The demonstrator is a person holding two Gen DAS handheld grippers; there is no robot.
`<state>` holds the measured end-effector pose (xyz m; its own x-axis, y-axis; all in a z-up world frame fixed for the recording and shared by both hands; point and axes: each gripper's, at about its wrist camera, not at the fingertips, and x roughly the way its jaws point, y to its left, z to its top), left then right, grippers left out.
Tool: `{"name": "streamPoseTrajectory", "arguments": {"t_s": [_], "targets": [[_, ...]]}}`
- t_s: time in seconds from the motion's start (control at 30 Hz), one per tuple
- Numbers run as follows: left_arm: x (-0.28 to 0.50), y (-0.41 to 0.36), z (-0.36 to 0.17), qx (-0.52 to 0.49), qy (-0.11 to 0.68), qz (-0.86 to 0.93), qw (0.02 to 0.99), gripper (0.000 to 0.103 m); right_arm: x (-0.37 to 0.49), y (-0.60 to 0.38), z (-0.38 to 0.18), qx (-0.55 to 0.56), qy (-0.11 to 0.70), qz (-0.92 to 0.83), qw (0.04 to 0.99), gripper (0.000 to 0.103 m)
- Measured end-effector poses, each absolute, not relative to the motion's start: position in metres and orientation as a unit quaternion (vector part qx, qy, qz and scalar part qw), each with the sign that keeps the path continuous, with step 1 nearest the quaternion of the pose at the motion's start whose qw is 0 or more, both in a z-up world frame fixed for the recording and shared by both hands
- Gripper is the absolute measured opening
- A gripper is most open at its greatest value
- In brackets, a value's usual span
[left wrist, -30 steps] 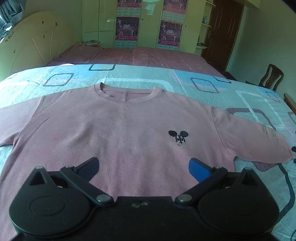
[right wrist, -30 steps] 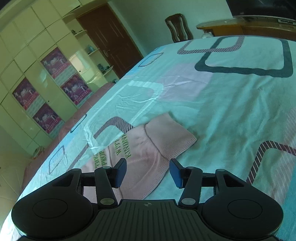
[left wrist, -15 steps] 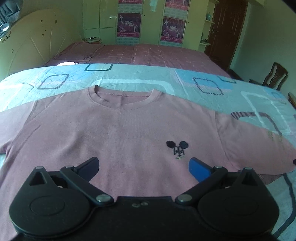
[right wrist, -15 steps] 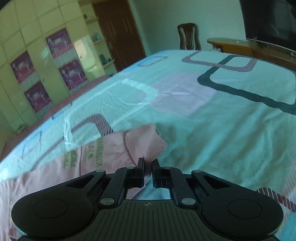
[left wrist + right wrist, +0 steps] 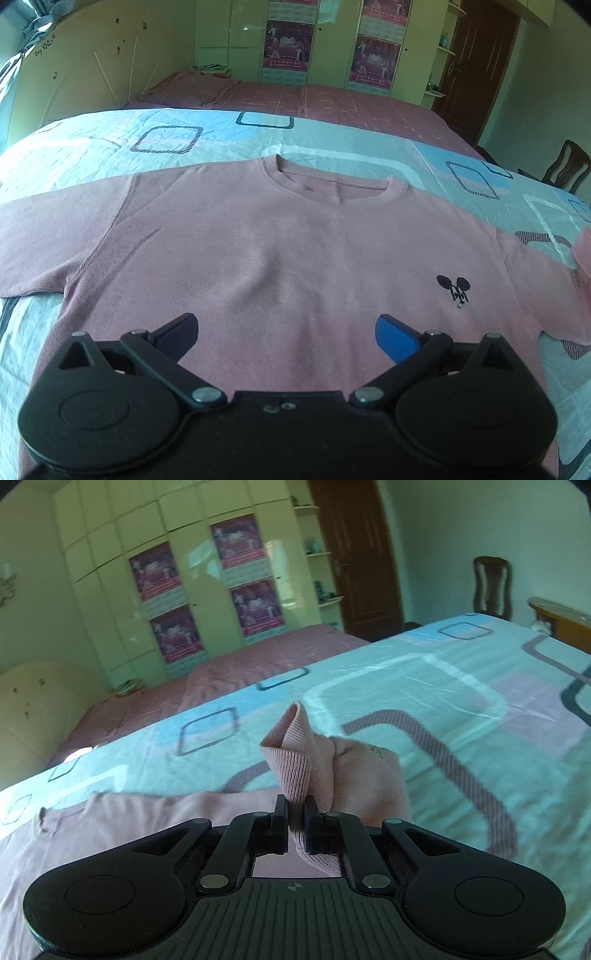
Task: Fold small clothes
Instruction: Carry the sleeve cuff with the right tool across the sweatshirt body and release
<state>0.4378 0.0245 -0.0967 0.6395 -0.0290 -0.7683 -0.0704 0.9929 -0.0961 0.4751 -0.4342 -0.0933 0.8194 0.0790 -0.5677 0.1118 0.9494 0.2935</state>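
Only legible text: "2010" on the two upper posters [image 5: 288, 44] on the wardrobe doors [image 5: 229, 37] behind the bed, seen from the left wrist; the smaller print under it is too small to read. The pink shirt [image 5: 277, 258] has a small dark mouse-head emblem [image 5: 454, 291] on its chest, well right of the collar, with no readable lettering. The print on the raised sleeve [image 5: 354, 771] in the right wrist view is too blurred to read.
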Motion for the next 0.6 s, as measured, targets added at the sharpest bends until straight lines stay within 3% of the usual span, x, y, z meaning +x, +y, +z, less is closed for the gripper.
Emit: {"name": "streamPoseTrajectory", "arguments": {"t_s": [0.2, 0.37, 0.6], "targets": [[0.431, 0.083, -0.104, -0.09, 0.42, -0.011, 0.903, 0.099, 0.495, -0.288, -0.087, 0.117, 0.317, 0.094, 0.936, 0.007], [0.42, 0.131, -0.107, -0.095, 0.425, -0.01, 0.9, 0.078, 0.498, -0.168, -0.107, 0.072, 0.339, 0.17, 0.923, 0.006], [0.41, 0.17, -0.111, -0.118, 0.428, -0.005, 0.896, 0.079, 0.5, -0.073, -0.152, 0.017, 0.372, 0.223, 0.901, 0.006]]}}
